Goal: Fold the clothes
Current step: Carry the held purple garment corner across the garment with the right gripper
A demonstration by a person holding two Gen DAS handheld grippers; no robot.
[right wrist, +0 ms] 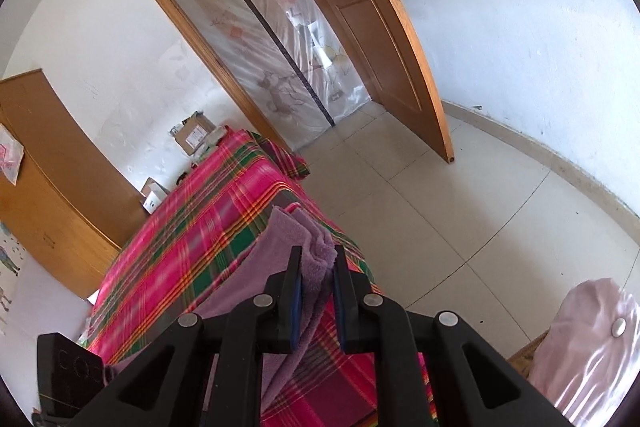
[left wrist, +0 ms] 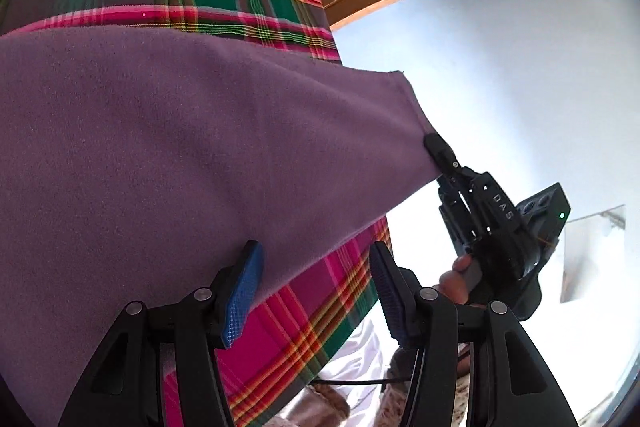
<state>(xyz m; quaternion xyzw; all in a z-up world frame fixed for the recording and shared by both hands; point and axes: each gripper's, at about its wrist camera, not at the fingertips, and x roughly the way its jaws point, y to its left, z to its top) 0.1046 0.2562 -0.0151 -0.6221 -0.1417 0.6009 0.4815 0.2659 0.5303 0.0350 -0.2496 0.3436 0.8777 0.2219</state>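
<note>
Your right claw [right wrist: 317, 301] is squeezed on a bunched corner of the purple cloth [left wrist: 192, 147], which lies across the pink plaid bed cover [right wrist: 224, 211]. Letters "DAS" show on that claw's side. Your left claw [left wrist: 312, 297] is wide apart with nothing in it, over the cloth's near edge. Beyond the bed's edge, bare floor tiles [right wrist: 460, 211] reach the open wooden door [right wrist: 384, 39].

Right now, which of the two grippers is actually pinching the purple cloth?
The right gripper: its jaws clamp the purple cloth's bunched edge. The left gripper gapes open, gripping nothing.
</note>
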